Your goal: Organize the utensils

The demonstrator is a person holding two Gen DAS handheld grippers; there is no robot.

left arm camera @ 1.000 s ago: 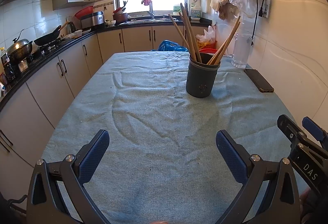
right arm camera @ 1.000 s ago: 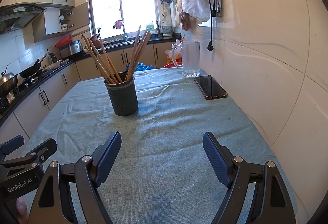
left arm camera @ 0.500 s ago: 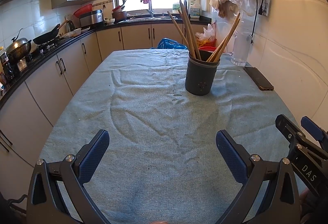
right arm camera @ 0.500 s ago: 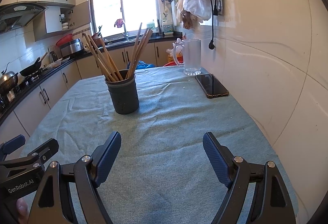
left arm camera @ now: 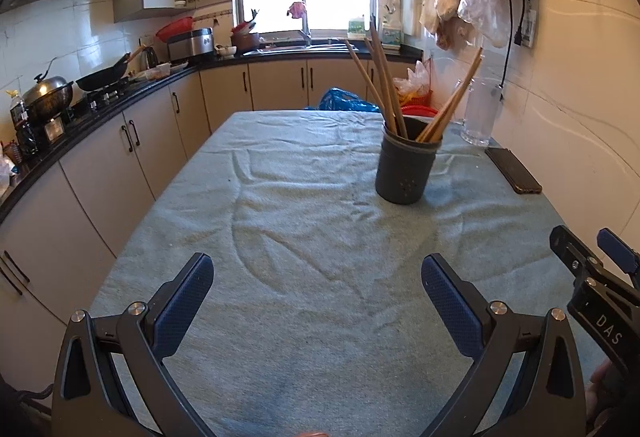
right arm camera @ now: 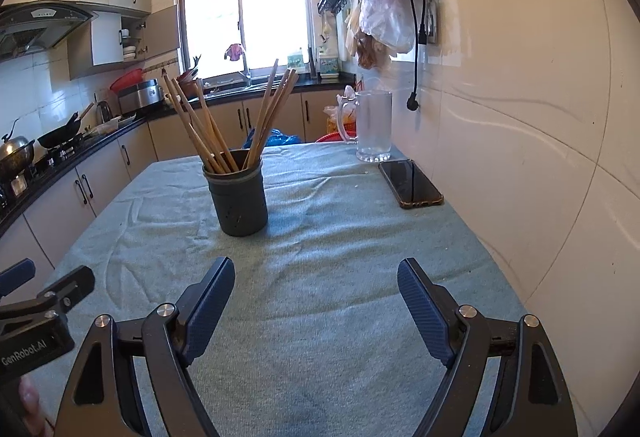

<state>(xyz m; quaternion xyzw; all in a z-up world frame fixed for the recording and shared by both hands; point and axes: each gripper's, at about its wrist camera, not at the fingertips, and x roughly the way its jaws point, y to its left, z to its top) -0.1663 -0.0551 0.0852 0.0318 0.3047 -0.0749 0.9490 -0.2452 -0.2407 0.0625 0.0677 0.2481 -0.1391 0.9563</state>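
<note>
Wrinkled teal tablecloth (left arm camera: 304,229), kitchen counter (left arm camera: 120,93), tiled wall (right arm camera: 520,97)

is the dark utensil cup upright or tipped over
Upright. The cup stands on its base on the tablecloth, rim up, with the chopsticks leaning inside it.

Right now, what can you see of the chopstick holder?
The chopstick holder is a dark grey cylinder, matte, with small holes low on its wall. It stands upright on the blue-green tablecloth, holding wooden chopsticks that splay left and right. Neither gripper touches it.
</note>
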